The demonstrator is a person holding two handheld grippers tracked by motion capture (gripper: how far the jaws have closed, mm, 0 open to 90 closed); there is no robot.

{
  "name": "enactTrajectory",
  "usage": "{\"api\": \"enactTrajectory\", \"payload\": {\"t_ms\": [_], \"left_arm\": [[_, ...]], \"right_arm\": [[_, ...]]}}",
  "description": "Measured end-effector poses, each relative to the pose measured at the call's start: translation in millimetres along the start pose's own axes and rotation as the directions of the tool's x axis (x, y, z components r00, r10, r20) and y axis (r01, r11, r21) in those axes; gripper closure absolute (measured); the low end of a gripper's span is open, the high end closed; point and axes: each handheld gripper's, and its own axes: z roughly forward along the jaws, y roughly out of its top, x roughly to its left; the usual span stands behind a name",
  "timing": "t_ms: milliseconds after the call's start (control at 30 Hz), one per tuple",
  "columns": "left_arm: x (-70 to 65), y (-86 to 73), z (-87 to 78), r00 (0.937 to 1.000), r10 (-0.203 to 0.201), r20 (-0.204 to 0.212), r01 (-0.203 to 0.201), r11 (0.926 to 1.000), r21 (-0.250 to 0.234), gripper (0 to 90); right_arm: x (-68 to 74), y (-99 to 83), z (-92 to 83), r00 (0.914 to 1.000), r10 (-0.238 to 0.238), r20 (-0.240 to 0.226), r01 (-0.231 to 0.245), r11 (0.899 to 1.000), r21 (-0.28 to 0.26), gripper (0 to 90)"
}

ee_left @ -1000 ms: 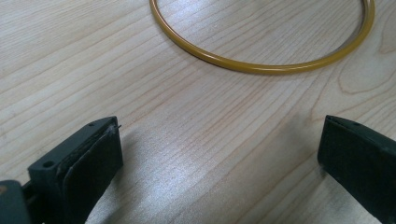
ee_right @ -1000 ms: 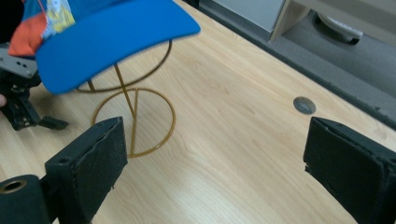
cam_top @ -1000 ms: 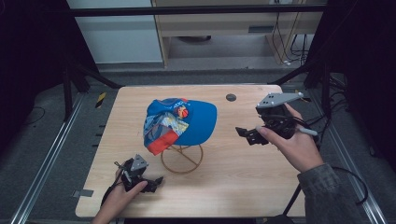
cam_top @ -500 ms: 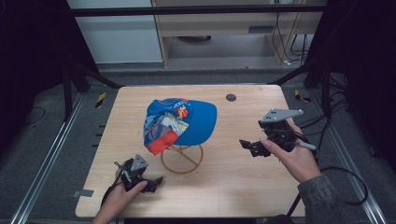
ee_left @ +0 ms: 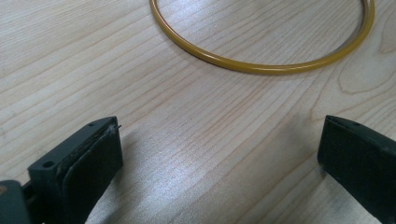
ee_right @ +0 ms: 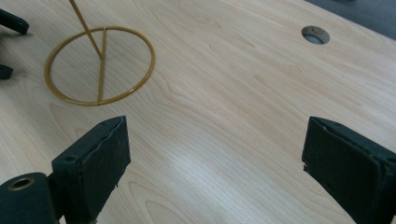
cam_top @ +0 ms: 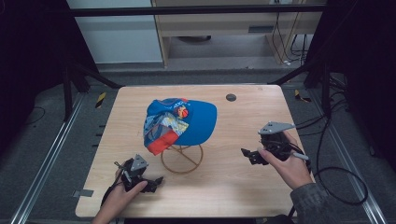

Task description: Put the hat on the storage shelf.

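A blue cap (cam_top: 180,122) with a colourful patterned side rests on a gold wire stand whose ring base (cam_top: 182,159) lies at the table's middle. My left gripper (cam_top: 152,183) sits low on the table at the front left, open, jaws wide over bare wood with the ring base (ee_left: 261,60) just ahead. My right gripper (cam_top: 250,156) is held above the table's right side, open and empty, facing the ring base (ee_right: 99,65) and its upright rod.
The wooden table (cam_top: 233,196) has a round grommet hole (cam_top: 230,97) near its back edge, also seen as the hole (ee_right: 315,34) in the right gripper view. Cables trail off the right side. Black frame bars stand beyond the table.
My right gripper has moved down and toward the front of the table, away from the cap. The left gripper has stayed where it was.
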Motion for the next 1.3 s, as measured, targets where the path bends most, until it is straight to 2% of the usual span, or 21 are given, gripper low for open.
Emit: {"api": "enactTrajectory", "payload": {"t_ms": [400,700,1000,1300], "left_arm": [[0.0,-0.1,0.0,1.0,0.0,0.0,0.0,1.0,0.0,0.0],[-0.2,-0.1,0.0,1.0,0.0,0.0,0.0,1.0,0.0,0.0],[-0.5,-0.2,0.0,1.0,-0.003,0.0,0.003,1.0,-0.001,0.0],[-0.6,-0.2,0.0,1.0,-0.003,-0.001,0.003,1.0,-0.001,0.0]], "right_arm": [[2.6,-32.2,21.0,0.9996,0.024,-0.014,-0.024,0.999,0.026,9.1],[9.4,-45.4,34.9,0.9991,0.023,-0.035,-0.022,0.999,0.04,10.5],[13.4,-60.9,47.8,0.9961,0.064,-0.062,-0.06,0.997,0.057,10.6],[17.6,-72.3,57.6,0.994,0.079,-0.075,-0.073,0.994,0.076,10.6]]}}
